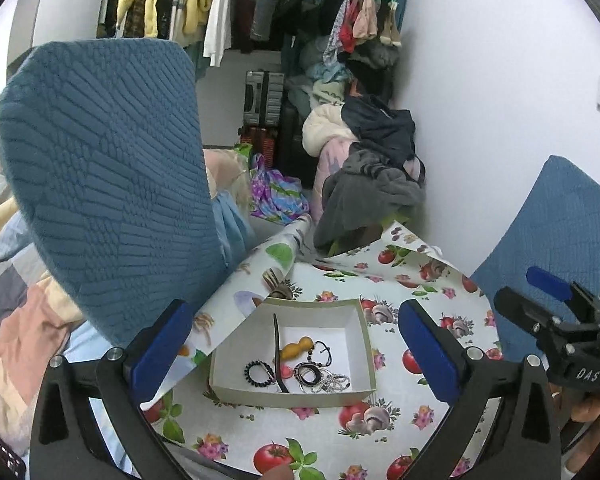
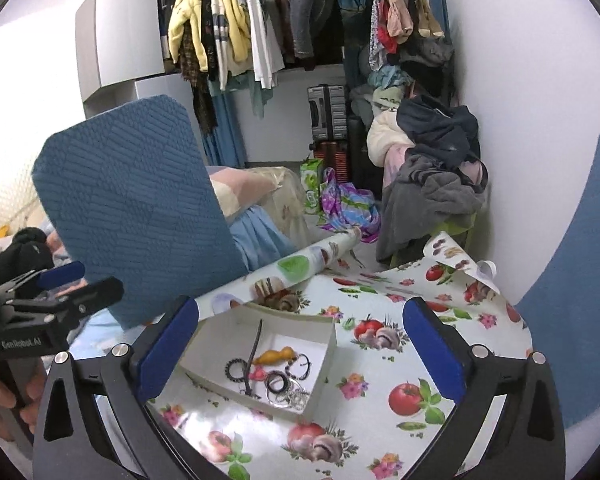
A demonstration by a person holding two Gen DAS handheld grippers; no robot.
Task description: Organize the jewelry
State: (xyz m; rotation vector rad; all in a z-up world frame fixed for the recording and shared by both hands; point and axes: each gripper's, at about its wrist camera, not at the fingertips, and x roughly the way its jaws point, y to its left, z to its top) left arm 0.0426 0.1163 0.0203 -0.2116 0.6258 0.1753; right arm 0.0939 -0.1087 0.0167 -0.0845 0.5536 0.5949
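Note:
A shallow white box (image 1: 360, 344) stands on the fruit-print tablecloth (image 1: 400, 412). Inside lie an orange gourd-shaped charm (image 1: 298, 350), a black hair tie (image 1: 256, 374), a dark stick pin (image 1: 278, 352), a black ring pendant (image 1: 310, 374) and a silver chain (image 1: 334, 384). My left gripper (image 1: 296, 312) hangs open above the box, holding nothing. The right gripper (image 2: 300, 312) is also open and empty, raised over the same box (image 2: 324, 364), where the charm (image 2: 276, 356) and chain (image 2: 296, 398) show. Each gripper appears at the edge of the other's view.
A blue quilted chair back (image 1: 108, 184) rises at the table's left, another (image 1: 568, 216) at the right. The tablecloth's far edge curls into a roll (image 2: 320, 256). Behind are piled clothes (image 2: 432, 184), suitcases (image 2: 328, 116) and a clothes rail. A hand (image 2: 4, 404) grips the left handle.

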